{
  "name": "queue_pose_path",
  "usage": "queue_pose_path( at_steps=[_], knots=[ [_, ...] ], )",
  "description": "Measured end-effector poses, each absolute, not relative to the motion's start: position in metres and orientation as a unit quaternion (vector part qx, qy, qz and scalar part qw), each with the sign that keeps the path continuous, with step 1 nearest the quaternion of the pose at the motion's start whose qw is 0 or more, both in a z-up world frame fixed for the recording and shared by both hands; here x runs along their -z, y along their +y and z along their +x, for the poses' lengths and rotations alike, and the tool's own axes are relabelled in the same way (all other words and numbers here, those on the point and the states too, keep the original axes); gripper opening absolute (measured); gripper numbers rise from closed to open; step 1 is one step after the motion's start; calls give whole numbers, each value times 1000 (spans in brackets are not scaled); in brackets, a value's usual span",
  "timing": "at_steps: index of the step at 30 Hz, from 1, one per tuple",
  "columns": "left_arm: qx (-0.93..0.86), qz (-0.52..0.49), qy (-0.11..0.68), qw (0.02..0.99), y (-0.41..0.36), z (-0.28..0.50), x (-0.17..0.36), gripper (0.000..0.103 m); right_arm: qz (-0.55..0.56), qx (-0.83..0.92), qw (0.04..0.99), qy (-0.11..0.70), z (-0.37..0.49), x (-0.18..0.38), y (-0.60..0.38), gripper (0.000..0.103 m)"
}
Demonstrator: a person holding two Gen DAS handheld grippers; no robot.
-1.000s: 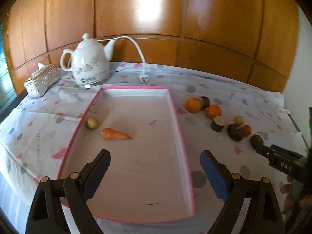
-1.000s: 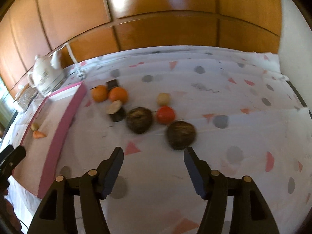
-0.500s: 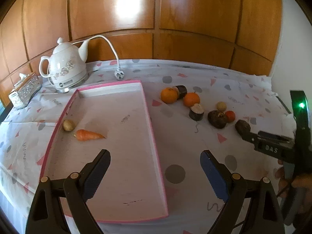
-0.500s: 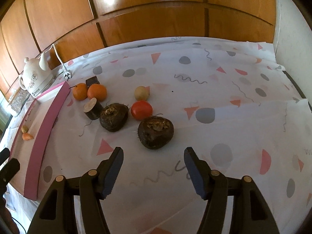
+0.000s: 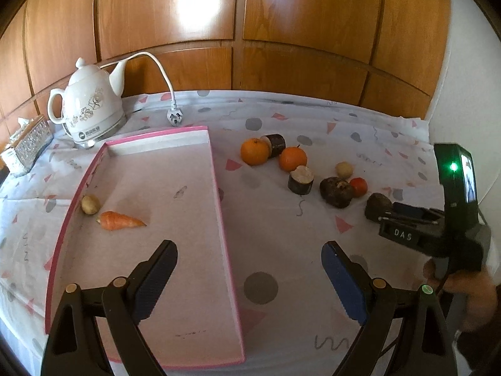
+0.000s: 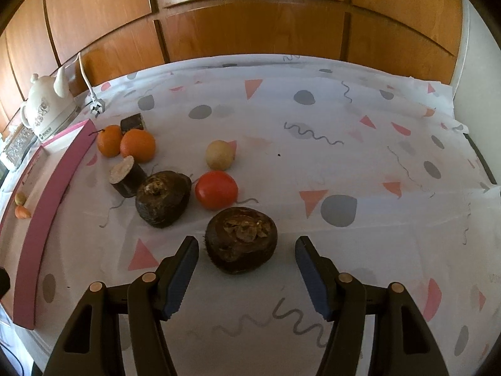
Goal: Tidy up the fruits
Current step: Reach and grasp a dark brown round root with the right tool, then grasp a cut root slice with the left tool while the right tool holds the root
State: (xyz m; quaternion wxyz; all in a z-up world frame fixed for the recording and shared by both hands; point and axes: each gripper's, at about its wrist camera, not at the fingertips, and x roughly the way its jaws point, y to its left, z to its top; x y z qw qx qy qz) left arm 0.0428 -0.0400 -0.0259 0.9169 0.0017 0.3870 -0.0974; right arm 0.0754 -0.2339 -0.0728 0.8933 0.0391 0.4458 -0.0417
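Note:
A pink-rimmed tray (image 5: 216, 188) holds a carrot (image 5: 120, 221) and a small potato (image 5: 90, 204). Right of it lie two oranges (image 6: 137, 145), two dark cut cylinders (image 6: 126, 176), a pale round fruit (image 6: 219, 154), a red tomato (image 6: 216, 190) and two dark brown tubers (image 6: 163, 198). My right gripper (image 6: 245, 250) is open, its fingers on either side of the nearer tuber (image 6: 241, 240) without touching it; it also shows in the left wrist view (image 5: 407, 216). My left gripper (image 5: 249, 261) is open and empty above the tray's right rim.
A white kettle (image 5: 89, 111) with cord and plug (image 5: 173, 117) stands behind the tray. A glass tissue box (image 5: 26, 142) sits at far left. Wood panelling backs the table. The patterned cloth (image 6: 344, 156) stretches right of the fruit.
My right gripper has moved forward, so the nearer tuber now lies between its fingers. My left gripper has shifted right, from over the tray to over its right rim.

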Motion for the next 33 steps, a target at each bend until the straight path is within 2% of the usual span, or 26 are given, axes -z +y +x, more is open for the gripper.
queue_pose_path(
  at_steps=[1, 2, 20, 33],
  knots=[
    [98, 1, 386, 917, -41, 45, 25, 94, 33, 46, 896, 440, 74, 72, -234, 46],
    [100, -1, 386, 917, -43, 47, 24, 94, 29, 53, 897, 438, 74, 72, -236, 45],
    [89, -19, 400, 912, -84, 105, 35, 89, 26, 71, 899, 432, 81, 70, -232, 45],
    [89, -29, 422, 902, -108, 144, 53, 75, 37, 98, 896, 432, 95, 73, -239, 46]
  ],
)
